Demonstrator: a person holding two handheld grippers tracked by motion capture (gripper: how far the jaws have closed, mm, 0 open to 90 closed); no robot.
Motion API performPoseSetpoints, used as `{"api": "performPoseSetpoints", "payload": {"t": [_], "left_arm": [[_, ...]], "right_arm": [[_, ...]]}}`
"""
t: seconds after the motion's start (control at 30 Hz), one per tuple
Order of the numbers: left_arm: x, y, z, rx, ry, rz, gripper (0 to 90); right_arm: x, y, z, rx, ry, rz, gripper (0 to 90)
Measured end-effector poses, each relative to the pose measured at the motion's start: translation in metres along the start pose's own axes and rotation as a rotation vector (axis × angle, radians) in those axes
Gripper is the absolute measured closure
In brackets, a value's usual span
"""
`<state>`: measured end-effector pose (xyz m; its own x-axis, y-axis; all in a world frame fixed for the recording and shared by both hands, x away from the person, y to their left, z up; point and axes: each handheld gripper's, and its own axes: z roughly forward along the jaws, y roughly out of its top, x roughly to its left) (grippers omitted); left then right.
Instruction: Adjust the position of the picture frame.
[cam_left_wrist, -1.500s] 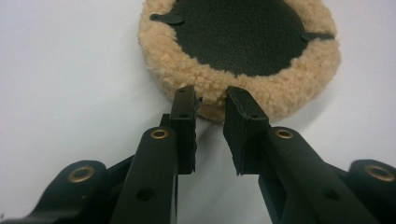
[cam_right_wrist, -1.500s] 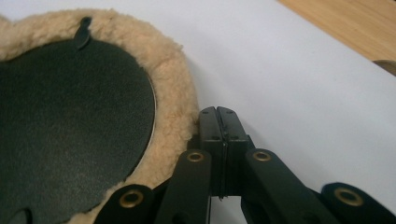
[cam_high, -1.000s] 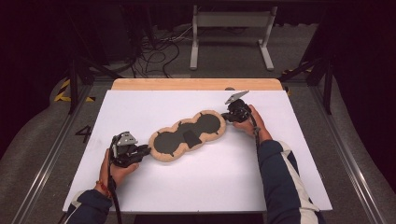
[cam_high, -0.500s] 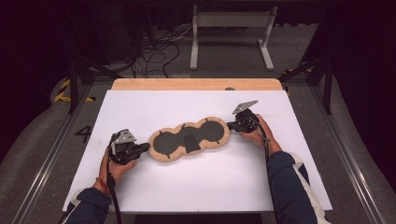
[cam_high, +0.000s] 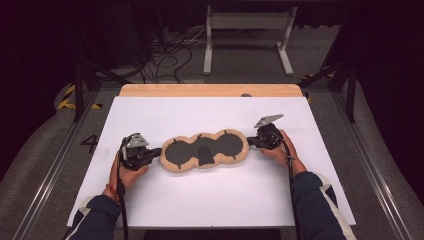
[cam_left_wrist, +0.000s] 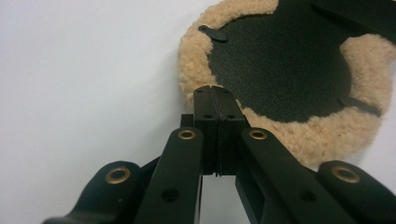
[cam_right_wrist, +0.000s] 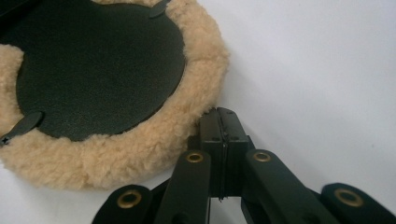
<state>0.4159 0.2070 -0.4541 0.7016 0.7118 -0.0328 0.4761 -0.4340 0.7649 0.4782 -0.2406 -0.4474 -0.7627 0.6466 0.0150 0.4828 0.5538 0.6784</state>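
While both grippers meet the ends of one object, the legend reads as follows.

Object: a fleece-edged pad (cam_high: 205, 151) of two joined round lobes with dark centres and a tan woolly rim, lying flat near the middle of the white table (cam_high: 210, 200), long axis running left to right.

Left gripper (cam_high: 158, 150): jaws fully together, having just finished closing; in the left gripper view the tips (cam_left_wrist: 215, 98) sit over the woolly rim of the left lobe. Whether a tuft of fleece is pinched between them cannot be told.

Right gripper (cam_high: 248, 142): jaws fully together; in the right gripper view the tips (cam_right_wrist: 221, 122) lie just beside the outer rim of the right lobe (cam_right_wrist: 154, 140), with nothing seen between them.

Hands: left hand (cam_high: 127, 172) and right hand (cam_high: 282, 150) each low on the table, one at each end of the pad.

Step in hand: judged to be taking hold of, or bracing, the pad at both ends.

Next move: judged to call for a real grip on the rim at each end; the right jaws would need to part and come over the fleece before closing. Then both ends should move evenly, since the pad looks soft and may sag or fold at its narrow waist.
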Motion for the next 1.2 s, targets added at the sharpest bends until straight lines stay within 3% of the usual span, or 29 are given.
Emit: {"api": "performPoseSetpoints", "payload": {"t": [0.07,0.2,0.33,0.4,0.6,0.73,0.77,0.9,0.97,1.0,1.2], "left_arm": [[0.001,0.002,0.002,0.004,-0.017,-0.025,89.7],[-0.006,0.006,0.005,-0.005,0.033,0.050,90.0],[-0.004,0.007,0.007,-0.012,0.018,0.034,90.0],[-0.004,0.007,0.008,-0.022,0.014,0.006,90.0],[-0.009,0.010,0.011,-0.018,0.017,0.010,90.0],[-0.014,0.012,0.013,-0.016,0.015,0.022,90.0],[-0.017,0.012,0.014,-0.013,0.010,0.009,90.0],[-0.024,0.015,0.017,-0.010,0.003,0.043,90.0],[-0.027,0.016,0.018,-0.012,-0.013,0.034,90.0],[-0.028,0.017,0.019,-0.010,-0.012,0.057,89.9],[-0.032,0.018,0.020,-0.012,-0.022,0.062,89.9]], "right_arm": [[0.002,-0.003,-0.002,-0.004,0.000,0.006,90.0],[0.008,-0.009,-0.008,0.000,-0.018,0.047,90.0],[0.011,-0.014,-0.014,0.016,-0.019,0.037,90.0],[0.013,-0.016,-0.016,0.016,-0.019,0.036,90.0],[0.022,-0.029,-0.024,-0.013,-0.040,0.091,90.0],[0.026,-0.037,-0.032,-0.011,-0.035,0.088,90.0],[0.027,-0.038,-0.033,-0.007,-0.035,0.084,90.0],[0.028,-0.046,-0.041,-0.001,-0.053,0.084,90.0],[0.028,-0.049,-0.044,-0.003,-0.059,0.086,90.0],[0.028,-0.051,-0.046,-0.005,-0.062,0.087,90.0],[0.031,-0.058,-0.052,-0.004,-0.078,0.082,90.0]]}}
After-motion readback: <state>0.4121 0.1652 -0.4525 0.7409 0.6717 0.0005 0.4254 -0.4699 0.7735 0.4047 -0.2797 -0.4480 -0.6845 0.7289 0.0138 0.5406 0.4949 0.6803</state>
